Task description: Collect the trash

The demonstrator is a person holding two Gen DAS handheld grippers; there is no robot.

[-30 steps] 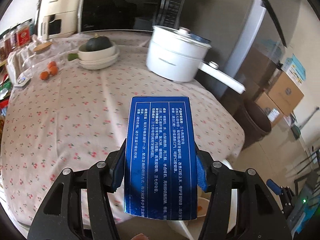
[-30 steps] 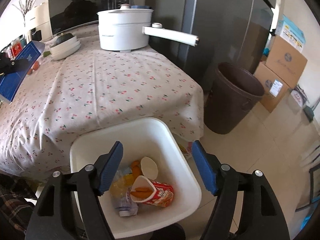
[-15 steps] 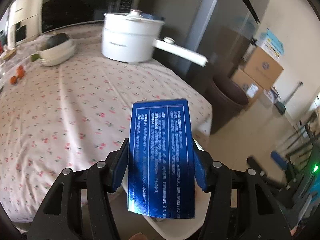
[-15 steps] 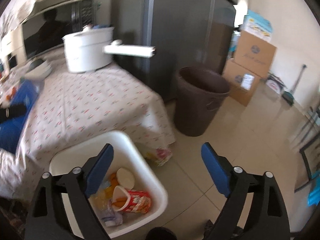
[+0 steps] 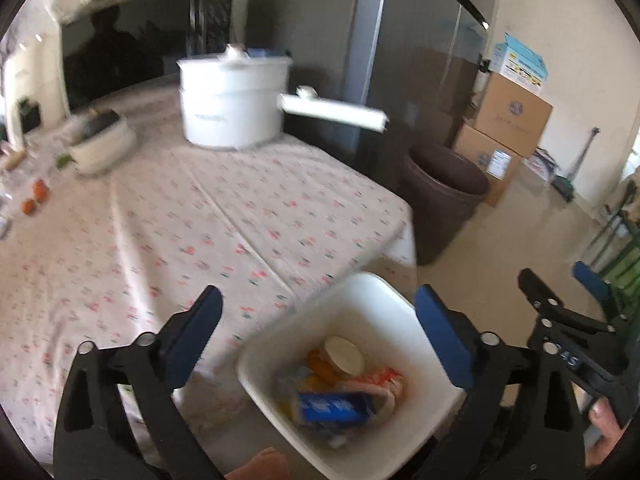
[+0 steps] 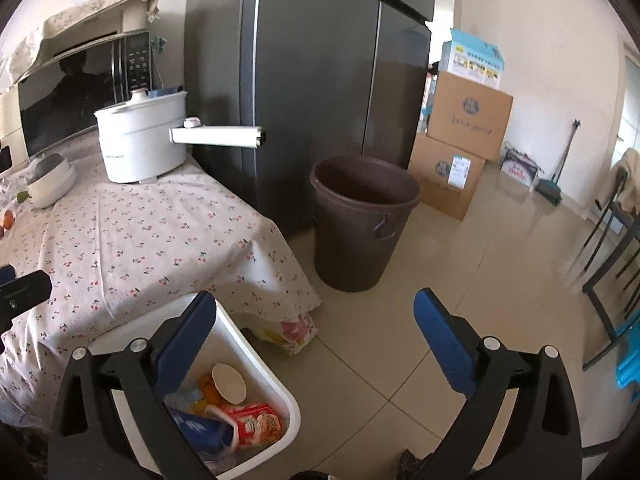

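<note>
Both grippers point(image 5: 316, 336) point(image 6: 316, 332) wide apart, unladen

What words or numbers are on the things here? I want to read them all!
"45": white digits, only just legible, on the right gripper body.
White pot: small dark label, too small to read.
Blue box in the white bin: print blurred.
Red snack cup: unreadable.
Cardboard boxes: printing too small.

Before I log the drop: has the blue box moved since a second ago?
Yes. The blue box has left the left gripper, whose jaws now stand open, and lies down in the white bin beside the table.
</note>
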